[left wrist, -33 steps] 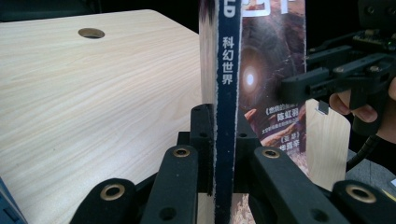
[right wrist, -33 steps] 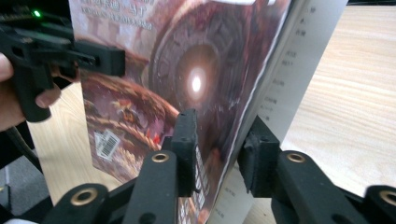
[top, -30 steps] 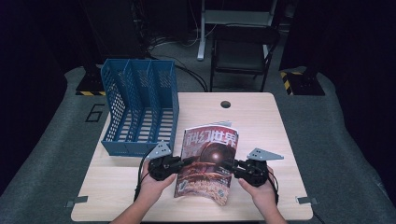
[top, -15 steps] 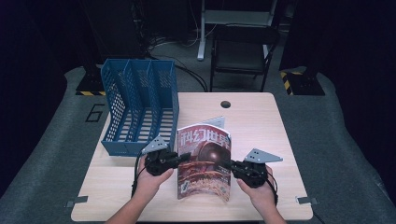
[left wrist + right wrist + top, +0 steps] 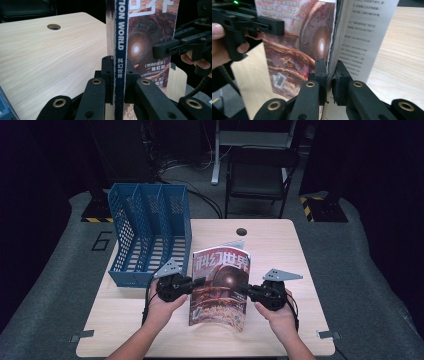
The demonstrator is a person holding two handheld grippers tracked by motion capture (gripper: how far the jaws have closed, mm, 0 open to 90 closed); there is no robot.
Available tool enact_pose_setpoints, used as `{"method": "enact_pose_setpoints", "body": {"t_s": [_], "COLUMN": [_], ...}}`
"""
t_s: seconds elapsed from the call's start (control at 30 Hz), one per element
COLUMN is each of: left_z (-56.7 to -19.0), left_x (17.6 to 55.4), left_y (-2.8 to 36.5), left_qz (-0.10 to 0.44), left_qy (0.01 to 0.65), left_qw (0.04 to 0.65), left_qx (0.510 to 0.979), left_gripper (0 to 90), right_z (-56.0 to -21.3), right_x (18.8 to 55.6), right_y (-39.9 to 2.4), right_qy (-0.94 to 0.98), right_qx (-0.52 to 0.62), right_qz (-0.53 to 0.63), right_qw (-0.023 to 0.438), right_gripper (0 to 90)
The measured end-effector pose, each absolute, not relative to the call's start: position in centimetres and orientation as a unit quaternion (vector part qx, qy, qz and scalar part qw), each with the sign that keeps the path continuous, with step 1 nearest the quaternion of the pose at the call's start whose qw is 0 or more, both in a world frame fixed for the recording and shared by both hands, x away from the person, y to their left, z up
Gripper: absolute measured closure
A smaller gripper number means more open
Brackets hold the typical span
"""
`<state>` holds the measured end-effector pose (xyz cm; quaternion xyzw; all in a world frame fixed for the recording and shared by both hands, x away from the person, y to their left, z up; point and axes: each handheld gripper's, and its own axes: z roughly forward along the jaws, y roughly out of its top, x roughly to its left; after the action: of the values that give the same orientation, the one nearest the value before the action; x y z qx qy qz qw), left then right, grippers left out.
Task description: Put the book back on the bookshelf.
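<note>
Blue file rack (image 5: pixel 150 237) stands empty at the far left of the table (image 5: pixel 280 245). The magazine (image 5: pixel 220 287) is upright near the middle, clamped by the left gripper (image 5: pixel 200 282) and right gripper (image 5: pixel 245 289). Placing it in the rack is not yet done.

The magazine (image 5: pixel 220 287) has a red-brown cover with a glowing ball, white letters on top and a dark blue spine. The file rack (image 5: pixel 147 237) on the far left is blue with a mesh of little holes. The table (image 5: pixel 280 240) is pale wood with fine grain lines. Both grippers are black.
</note>
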<state>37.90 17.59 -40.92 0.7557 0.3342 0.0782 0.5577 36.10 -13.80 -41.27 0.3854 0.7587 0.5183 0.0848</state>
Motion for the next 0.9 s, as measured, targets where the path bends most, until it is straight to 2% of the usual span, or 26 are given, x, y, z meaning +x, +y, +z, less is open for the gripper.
{"method": "enact_pose_setpoints", "body": {"t_s": [0.2,0.47,0.9], "left_z": [-40.8,-41.0,-42.3], "left_x": [38.8,40.5,40.1], "left_y": [17.6,17.4,17.5], "left_qz": [0.087,0.110,0.123], "left_qy": [0.331,0.334,0.340], "left_qw": [0.563,0.572,0.565], "left_qx": [0.752,0.741,0.742], "left_gripper": [82.9,82.5,82.2], "right_z": [-40.9,-40.3,-42.0], "right_x": [37.1,38.8,38.2], "right_y": [-13.6,-12.6,-12.4], "right_qy": [0.762,0.757,0.752], "right_qx": [0.373,0.355,0.351], "right_qz": [0.515,0.510,0.515], "right_qw": [0.120,0.201,0.215], "right_gripper": [85.2,85.7,85.0]}}
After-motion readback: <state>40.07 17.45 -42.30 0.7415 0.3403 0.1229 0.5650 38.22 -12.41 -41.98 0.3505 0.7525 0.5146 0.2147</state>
